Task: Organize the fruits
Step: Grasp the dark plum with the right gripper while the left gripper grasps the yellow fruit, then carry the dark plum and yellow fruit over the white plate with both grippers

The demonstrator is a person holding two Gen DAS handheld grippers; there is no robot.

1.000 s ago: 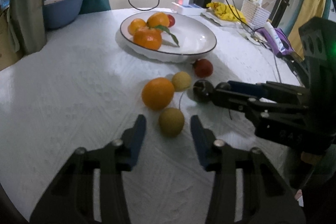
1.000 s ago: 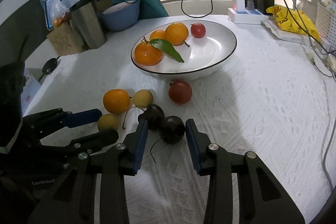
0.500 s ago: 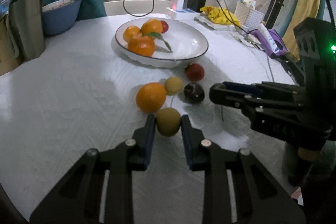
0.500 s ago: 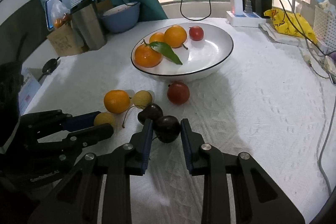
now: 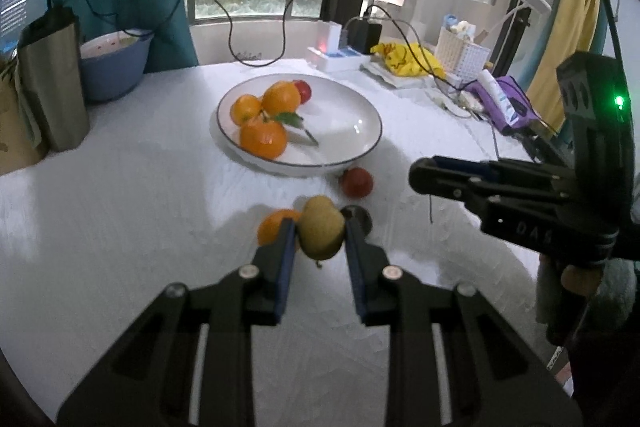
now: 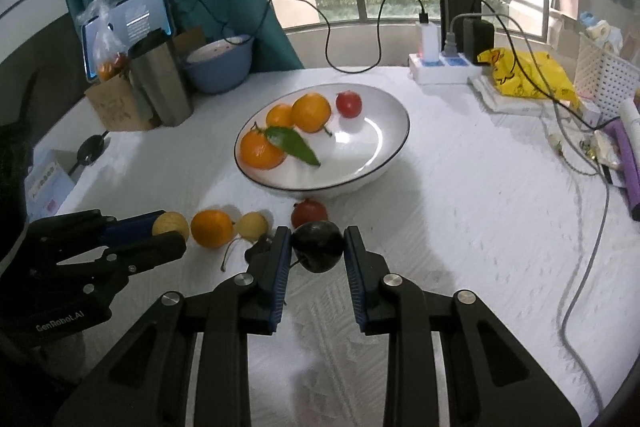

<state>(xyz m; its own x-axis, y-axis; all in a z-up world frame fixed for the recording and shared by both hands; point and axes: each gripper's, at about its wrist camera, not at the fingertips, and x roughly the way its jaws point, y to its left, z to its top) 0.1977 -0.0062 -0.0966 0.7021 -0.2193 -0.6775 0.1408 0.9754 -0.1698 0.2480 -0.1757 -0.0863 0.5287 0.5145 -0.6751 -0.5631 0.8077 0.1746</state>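
My left gripper (image 5: 320, 239) is shut on a yellow-green fruit (image 5: 322, 233), lifted off the white tablecloth. My right gripper (image 6: 316, 247) is shut on a dark purple fruit (image 6: 318, 246), also raised. The white plate (image 6: 384, 147) beyond holds three oranges (image 6: 310, 113), a leaf and a red fruit (image 6: 348, 103). On the cloth lie an orange (image 6: 211, 228), a small yellow fruit (image 6: 252, 225), a red fruit (image 6: 309, 213) and another dark fruit (image 5: 362, 215), partly hidden by the fingers. The left gripper (image 6: 168, 231) with its yellow fruit shows at the left of the right wrist view.
A blue bowl (image 6: 220, 67), a steel cup (image 6: 160, 83) and a paper bag (image 6: 116, 103) stand at the back left. A power strip (image 6: 440, 71) with cables, a yellow bag (image 6: 528, 75) and a white basket (image 6: 604, 75) line the back right. A grey cable (image 6: 580, 267) runs along the right.
Both grippers have closed on their fruits and lifted them off the cloth. The plate and loose fruits stay in place.
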